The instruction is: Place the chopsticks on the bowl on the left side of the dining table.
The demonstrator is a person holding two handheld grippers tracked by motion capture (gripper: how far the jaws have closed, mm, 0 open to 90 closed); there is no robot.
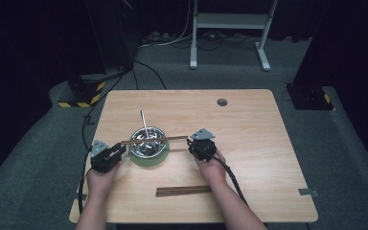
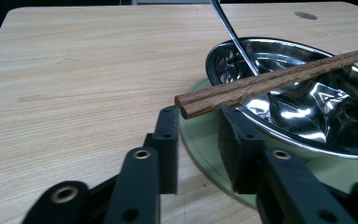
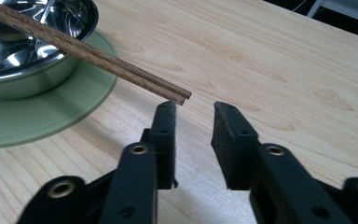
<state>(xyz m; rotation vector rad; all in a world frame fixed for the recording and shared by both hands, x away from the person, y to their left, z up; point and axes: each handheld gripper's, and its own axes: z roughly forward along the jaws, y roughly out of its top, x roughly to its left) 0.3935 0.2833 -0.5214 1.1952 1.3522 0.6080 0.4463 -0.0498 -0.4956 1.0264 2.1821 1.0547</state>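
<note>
A pair of brown chopsticks (image 1: pixel 153 140) lies level across the rim of a steel bowl (image 1: pixel 147 147) that stands on a green plate (image 1: pixel 148 162). A metal spoon (image 1: pixel 143 120) leans in the bowl. My left gripper (image 1: pixel 120 151) sits at the chopsticks' left end. In the left gripper view that gripper (image 2: pixel 198 116) is open, and the chopsticks' end (image 2: pixel 200 100) hangs just over the gap without touching the pads. My right gripper (image 3: pixel 195 108) is open too. The other end of the chopsticks (image 3: pixel 168 91) stops right at its left fingertip.
A second pair of dark chopsticks (image 1: pixel 183 190) lies flat near the table's front edge. A round cable hole (image 1: pixel 222 102) sits at the back of the wooden table (image 1: pixel 249 139). Cables trail from both grippers toward the front edge.
</note>
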